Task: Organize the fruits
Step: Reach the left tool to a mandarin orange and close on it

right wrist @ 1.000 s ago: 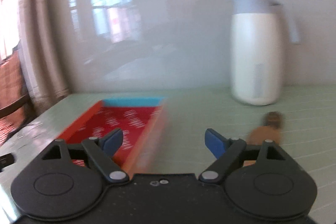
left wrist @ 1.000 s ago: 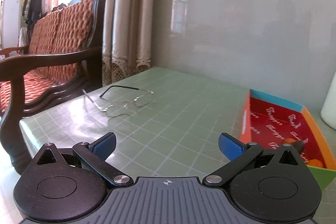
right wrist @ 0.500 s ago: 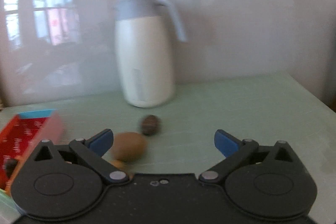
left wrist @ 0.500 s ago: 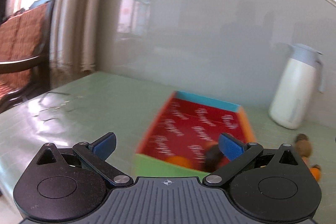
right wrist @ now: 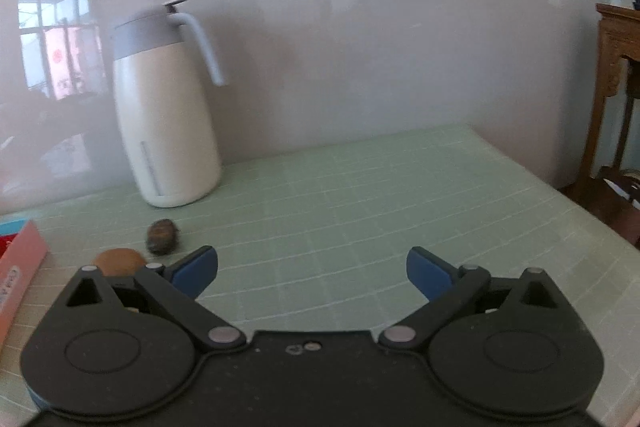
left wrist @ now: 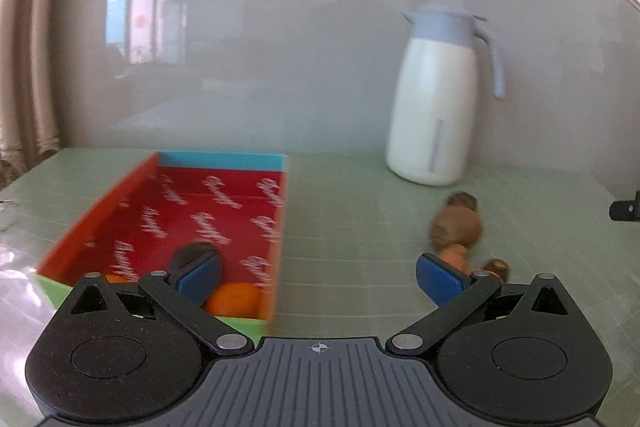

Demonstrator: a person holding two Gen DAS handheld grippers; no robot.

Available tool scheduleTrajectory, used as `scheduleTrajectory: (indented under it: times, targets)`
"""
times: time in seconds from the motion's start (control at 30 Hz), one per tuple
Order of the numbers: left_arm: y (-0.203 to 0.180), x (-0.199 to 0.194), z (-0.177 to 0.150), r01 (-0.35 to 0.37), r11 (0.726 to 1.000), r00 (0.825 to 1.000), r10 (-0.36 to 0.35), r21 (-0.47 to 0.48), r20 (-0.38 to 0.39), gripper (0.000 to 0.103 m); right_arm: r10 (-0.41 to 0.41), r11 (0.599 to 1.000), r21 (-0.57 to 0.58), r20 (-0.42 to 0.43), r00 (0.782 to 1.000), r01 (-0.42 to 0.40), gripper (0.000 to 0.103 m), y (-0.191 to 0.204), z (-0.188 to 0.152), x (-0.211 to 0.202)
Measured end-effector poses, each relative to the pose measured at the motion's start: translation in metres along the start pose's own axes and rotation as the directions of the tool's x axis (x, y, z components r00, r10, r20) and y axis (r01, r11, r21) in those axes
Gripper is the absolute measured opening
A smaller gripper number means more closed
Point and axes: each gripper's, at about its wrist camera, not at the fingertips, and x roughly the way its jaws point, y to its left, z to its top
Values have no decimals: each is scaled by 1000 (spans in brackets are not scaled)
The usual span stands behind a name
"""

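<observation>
Both the left gripper (left wrist: 319, 277) and right gripper (right wrist: 312, 273) were held wide and empty, since loose fruits (left wrist: 455, 227) remained outside the red box (left wrist: 224, 199)

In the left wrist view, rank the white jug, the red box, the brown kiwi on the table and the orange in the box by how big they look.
1. red box
2. white jug
3. brown kiwi and orange: too alike to rank, since the orange is partly hidden and nearer the camera.
</observation>
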Motion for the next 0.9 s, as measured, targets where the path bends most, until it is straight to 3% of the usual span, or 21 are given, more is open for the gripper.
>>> scheduleTrajectory:
  times: [0.07,0.2,0.4,0.73,0.77,0.83,0.9]
  targets:
    - [-14,5,-2,15,1000,1000,-15,12,-17,103,-24,1000,12,-9,1000,24,101,-11,-1,1]
    - [-34,10,-3,-32,999,999,33,34,-13,103,-60,997,40,-1,998,60,101,-35,-1,-1]
    - [-54,4,-1,-20,996,999,17,87,40,103,-106,993,54,-8,994,106,101,-65,-4,0]
    - [-98,25,-9,51,989,998,-44,142,-51,101,-139,987,74,-14,990,140,101,-90,-7,2]
    - [-103,27,-10,52,988,997,-44,149,-56,99,-143,987,78,-13,990,143,101,-93,-8,2]
    - [-109,32,-12,60,986,996,-48,155,-80,81,-149,985,85,-16,989,150,101,-98,-8,1]
    - [-112,36,-14,62,985,994,-46,159,-101,78,-158,983,92,-19,987,159,101,-103,-9,0]
